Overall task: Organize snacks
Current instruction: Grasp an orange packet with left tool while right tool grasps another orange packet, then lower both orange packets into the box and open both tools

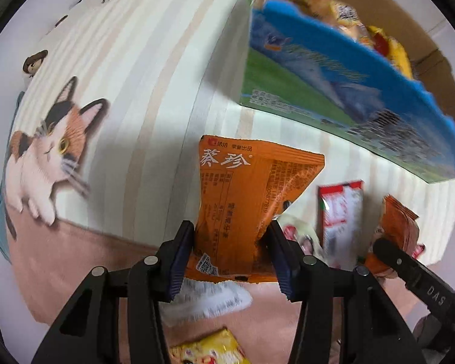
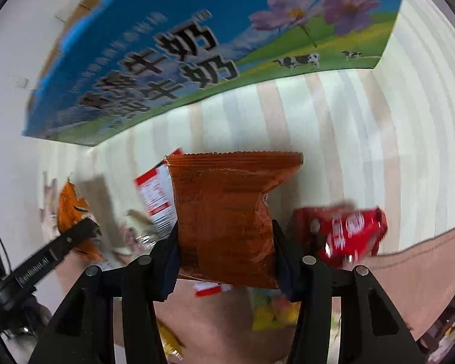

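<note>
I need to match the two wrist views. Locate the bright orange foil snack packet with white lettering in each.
Left wrist: bright orange packet at centre, pinched in the left gripper.
Right wrist: far left, partly behind the left gripper's black finger.
Shared landmark: blue-and-green cardboard milk box, along the top in both.

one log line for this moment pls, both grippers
left gripper: shut on orange snack packet | right gripper: shut on brown-orange snack packet | milk carton box: beyond both, snacks inside
</note>
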Demonstrator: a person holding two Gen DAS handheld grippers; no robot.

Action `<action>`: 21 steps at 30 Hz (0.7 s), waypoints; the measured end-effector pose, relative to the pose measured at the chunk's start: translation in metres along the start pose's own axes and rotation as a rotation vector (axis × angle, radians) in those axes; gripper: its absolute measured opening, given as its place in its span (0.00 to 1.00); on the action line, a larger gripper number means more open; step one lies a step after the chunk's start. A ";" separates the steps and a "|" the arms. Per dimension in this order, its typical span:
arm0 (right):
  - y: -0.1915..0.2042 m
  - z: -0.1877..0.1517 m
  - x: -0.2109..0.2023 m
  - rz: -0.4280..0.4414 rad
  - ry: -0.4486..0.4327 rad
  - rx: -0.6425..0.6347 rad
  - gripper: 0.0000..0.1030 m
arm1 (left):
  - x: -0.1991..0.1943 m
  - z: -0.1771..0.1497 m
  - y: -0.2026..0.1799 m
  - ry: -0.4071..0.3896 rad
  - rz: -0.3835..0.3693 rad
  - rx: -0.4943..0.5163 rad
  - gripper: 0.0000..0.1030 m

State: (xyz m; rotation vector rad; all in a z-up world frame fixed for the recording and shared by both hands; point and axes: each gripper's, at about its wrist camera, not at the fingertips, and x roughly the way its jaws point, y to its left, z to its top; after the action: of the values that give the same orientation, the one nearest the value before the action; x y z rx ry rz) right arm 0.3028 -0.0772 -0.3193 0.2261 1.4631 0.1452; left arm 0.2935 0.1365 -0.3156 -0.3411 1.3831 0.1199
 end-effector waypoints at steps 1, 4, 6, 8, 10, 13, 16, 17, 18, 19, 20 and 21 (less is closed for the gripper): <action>0.003 -0.002 -0.007 0.014 -0.007 -0.007 0.53 | -0.007 -0.004 0.001 -0.007 -0.010 0.001 0.45; 0.012 -0.009 -0.026 0.062 -0.021 -0.025 0.53 | -0.033 -0.015 0.001 -0.036 -0.048 0.000 0.45; 0.020 -0.010 -0.044 0.095 -0.035 -0.042 0.53 | -0.054 -0.022 -0.005 -0.065 -0.076 0.003 0.45; 0.023 -0.009 -0.060 0.120 -0.053 -0.057 0.53 | -0.072 -0.024 -0.011 -0.088 -0.093 0.016 0.45; 0.028 -0.008 -0.079 0.150 -0.073 -0.071 0.53 | -0.088 -0.018 -0.011 -0.108 -0.120 0.029 0.45; 0.037 -0.001 -0.108 0.193 -0.112 -0.089 0.53 | -0.118 -0.012 -0.027 -0.145 -0.159 0.047 0.45; 0.032 0.015 -0.140 0.238 -0.140 -0.102 0.53 | -0.141 0.022 -0.035 -0.177 -0.186 0.082 0.45; 0.036 0.021 -0.147 0.245 -0.148 -0.106 0.53 | -0.143 0.031 -0.042 -0.182 -0.186 0.090 0.45; 0.042 0.031 -0.153 0.246 -0.160 -0.117 0.53 | -0.150 0.042 -0.048 -0.197 -0.185 0.101 0.45; 0.046 0.034 -0.155 0.246 -0.167 -0.121 0.53 | -0.154 0.049 -0.052 -0.205 -0.182 0.112 0.45; 0.051 0.045 -0.157 0.247 -0.174 -0.122 0.53 | -0.155 0.062 -0.055 -0.206 -0.176 0.119 0.45; 0.053 0.056 -0.159 0.245 -0.178 -0.123 0.53 | -0.155 0.075 -0.058 -0.204 -0.174 0.118 0.45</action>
State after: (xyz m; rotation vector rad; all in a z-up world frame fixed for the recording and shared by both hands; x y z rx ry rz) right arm 0.3438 -0.0663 -0.1480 0.3100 1.2412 0.4032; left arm 0.3510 0.1230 -0.1435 -0.3390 1.1476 -0.0692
